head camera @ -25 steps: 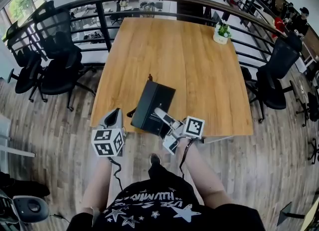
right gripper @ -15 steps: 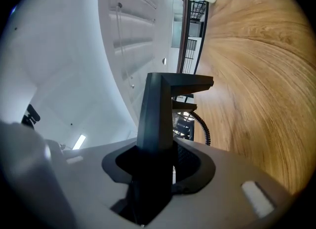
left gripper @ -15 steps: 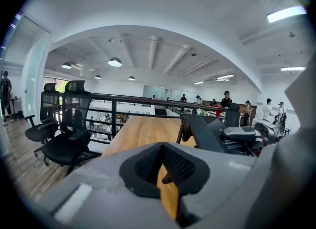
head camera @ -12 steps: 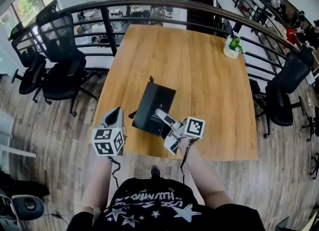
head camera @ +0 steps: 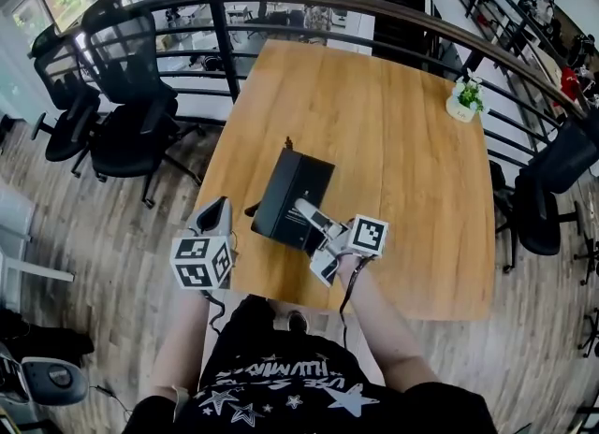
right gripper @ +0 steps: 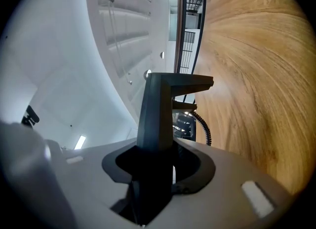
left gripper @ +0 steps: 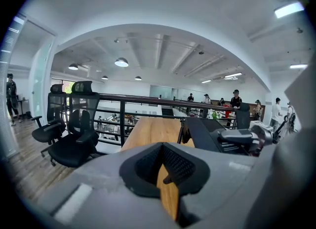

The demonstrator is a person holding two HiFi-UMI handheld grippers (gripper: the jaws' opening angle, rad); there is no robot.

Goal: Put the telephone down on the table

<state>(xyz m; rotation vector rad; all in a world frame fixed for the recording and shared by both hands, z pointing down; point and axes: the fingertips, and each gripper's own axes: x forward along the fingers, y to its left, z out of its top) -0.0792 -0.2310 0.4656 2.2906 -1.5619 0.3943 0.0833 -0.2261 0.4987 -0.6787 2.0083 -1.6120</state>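
The telephone (head camera: 292,196) is a black desk set with a coiled cord (right gripper: 203,127). It hangs tilted over the near left part of the wooden table (head camera: 402,170). My right gripper (head camera: 305,209) is shut on the set's near edge, and the dark body (right gripper: 159,119) stands up between the jaws in the right gripper view. My left gripper (head camera: 217,209) is at the table's near left corner, beside the telephone and apart from it, with its pads (left gripper: 148,166) closed and nothing between them. In the left gripper view the telephone (left gripper: 205,133) shows at the right.
A small potted plant (head camera: 465,97) stands at the table's far right corner. Black office chairs (head camera: 131,114) stand to the left, and another chair (head camera: 552,189) to the right. A dark railing (head camera: 328,2) runs behind the table. People stand far off beyond it.
Both grippers and the telephone have moved forward over the table. The table's near edge now lies closer to the person. The right gripper's hold on the telephone is the same.
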